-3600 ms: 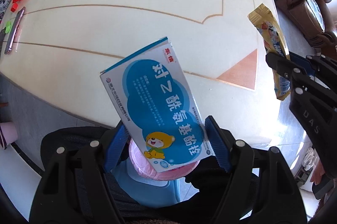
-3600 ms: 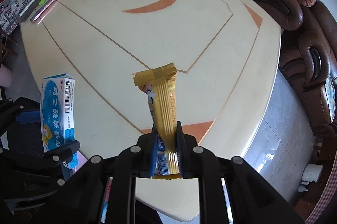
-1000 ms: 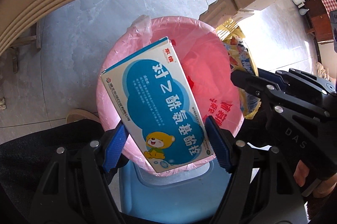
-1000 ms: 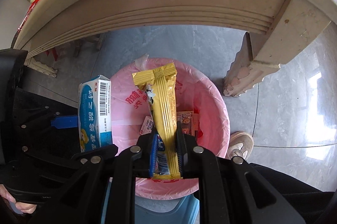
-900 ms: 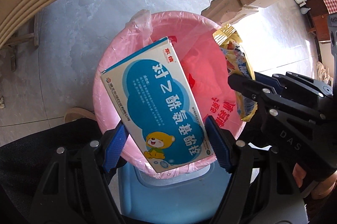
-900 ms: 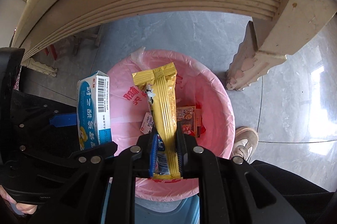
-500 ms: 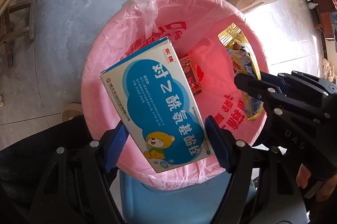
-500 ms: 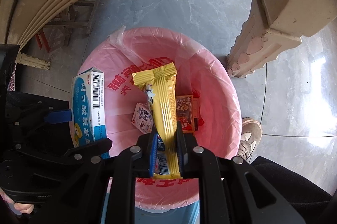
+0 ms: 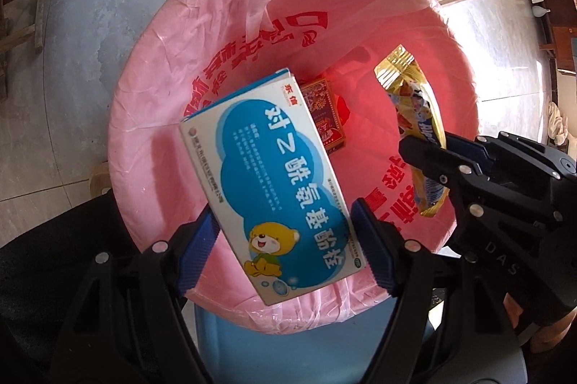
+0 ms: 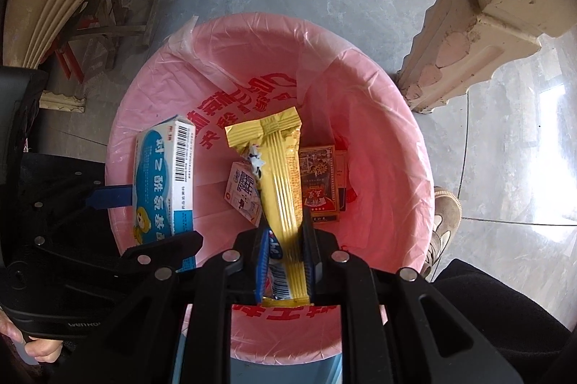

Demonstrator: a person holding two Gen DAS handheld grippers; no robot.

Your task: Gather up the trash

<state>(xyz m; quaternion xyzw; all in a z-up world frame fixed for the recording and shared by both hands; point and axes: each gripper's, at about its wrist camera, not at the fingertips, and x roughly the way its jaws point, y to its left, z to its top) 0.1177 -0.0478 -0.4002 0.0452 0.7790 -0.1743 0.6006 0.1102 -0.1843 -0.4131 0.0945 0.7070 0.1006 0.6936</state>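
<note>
we have the bin (image 9: 151, 117), lined with a pink bag, right below both claws, so the step in hand looks like the drop. the left claw (image 9: 285, 239) pinches the blue box (image 9: 274, 182) across its width, tilted over the near half of the opening; the right claw (image 10: 285, 261) pinches the yellow wrapper (image 10: 277, 175) by its lower end, the rest sticking out above the middle of the bin. to do this well we should let go only while each item sits inside the rim, and spread the pads wide so nothing clings. the box is near the front edge, so we would nudge it inward first. a red pack (image 10: 319, 182) and a small carton (image 10: 243, 189) already lie at the bottom.
</note>
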